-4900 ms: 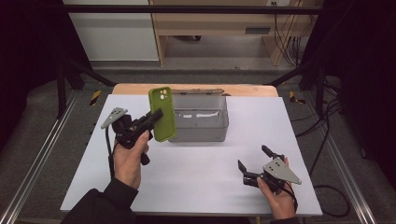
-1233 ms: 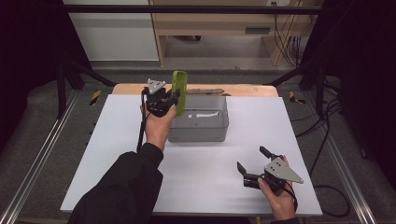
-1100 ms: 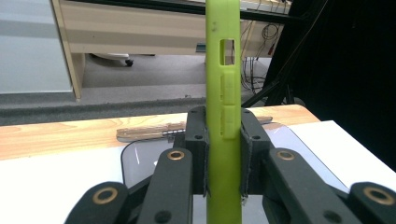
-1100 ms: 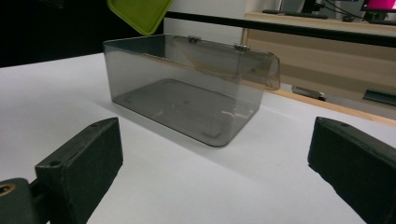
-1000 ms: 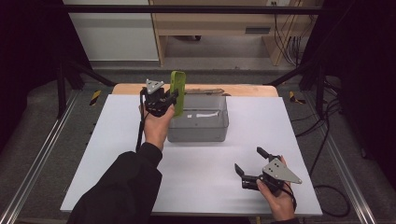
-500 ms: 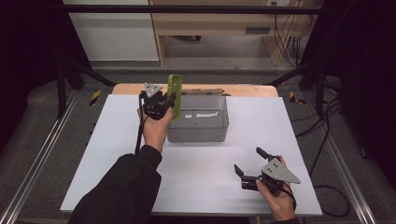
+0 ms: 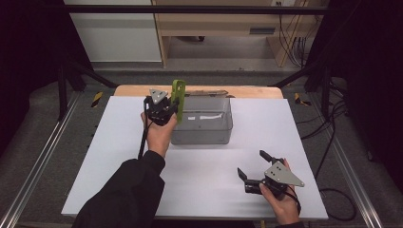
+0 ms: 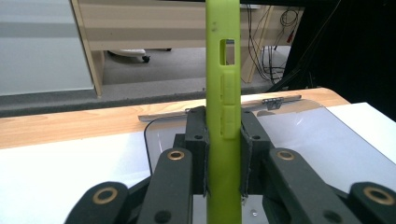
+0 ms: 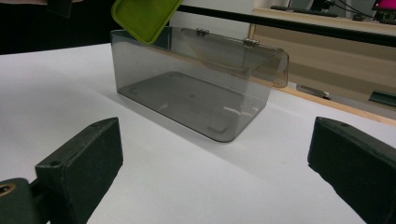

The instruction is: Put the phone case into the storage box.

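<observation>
The left tongs (image 7: 167, 108) stay clenched on the lime-green rubbery phone case (image 7: 178, 97), pads pressed to both faces in the left gripper view (image 8: 223, 116). Moments ago the case was carried broadside near the middle of the white tabletop (image 7: 114, 156); it has since travelled to the far left corner of the smoky clear plastic box (image 7: 204, 124) and turned edge-on and upright, hanging over the box's left rim. That suggests lowering it inside comes next. The right tongs (image 7: 253, 167) rest released and empty, near right.

White table sheet (image 7: 119, 156), wooden strip (image 7: 133, 90), cabinet (image 7: 214, 21), floor cables (image 7: 332, 137)
</observation>
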Demonstrator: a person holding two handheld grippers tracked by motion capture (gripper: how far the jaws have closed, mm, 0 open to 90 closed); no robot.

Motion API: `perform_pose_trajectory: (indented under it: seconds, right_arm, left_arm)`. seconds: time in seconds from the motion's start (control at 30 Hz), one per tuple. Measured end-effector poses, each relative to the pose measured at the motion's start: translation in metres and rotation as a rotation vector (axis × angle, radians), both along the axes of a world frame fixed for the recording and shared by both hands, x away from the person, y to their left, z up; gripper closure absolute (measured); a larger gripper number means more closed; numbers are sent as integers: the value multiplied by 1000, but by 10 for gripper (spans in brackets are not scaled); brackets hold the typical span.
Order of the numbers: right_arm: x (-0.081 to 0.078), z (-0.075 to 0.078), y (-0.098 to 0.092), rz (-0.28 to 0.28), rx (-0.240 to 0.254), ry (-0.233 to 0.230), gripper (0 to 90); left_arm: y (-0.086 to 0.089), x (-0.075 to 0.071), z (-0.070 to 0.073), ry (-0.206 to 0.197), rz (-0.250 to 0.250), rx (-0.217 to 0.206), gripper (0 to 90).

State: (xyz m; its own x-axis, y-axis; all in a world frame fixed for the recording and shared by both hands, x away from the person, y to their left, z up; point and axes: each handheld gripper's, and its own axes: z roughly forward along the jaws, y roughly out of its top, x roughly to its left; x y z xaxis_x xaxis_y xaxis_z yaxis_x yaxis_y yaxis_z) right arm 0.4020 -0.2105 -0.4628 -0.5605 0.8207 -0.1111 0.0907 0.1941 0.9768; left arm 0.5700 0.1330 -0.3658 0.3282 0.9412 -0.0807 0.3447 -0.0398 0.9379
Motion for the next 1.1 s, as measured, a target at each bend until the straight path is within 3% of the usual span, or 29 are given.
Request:
perform_pose_trajectory:
  seconds: [0.5,1.1]
  right_arm:
    - [1,-1,2,9,-13,5,34]
    - [1,-2,2,11,-16,14,34]
  left_arm:
    - [4,6,-13,15,23,43,773]
    - [2,9,-23,44,8,81,773]
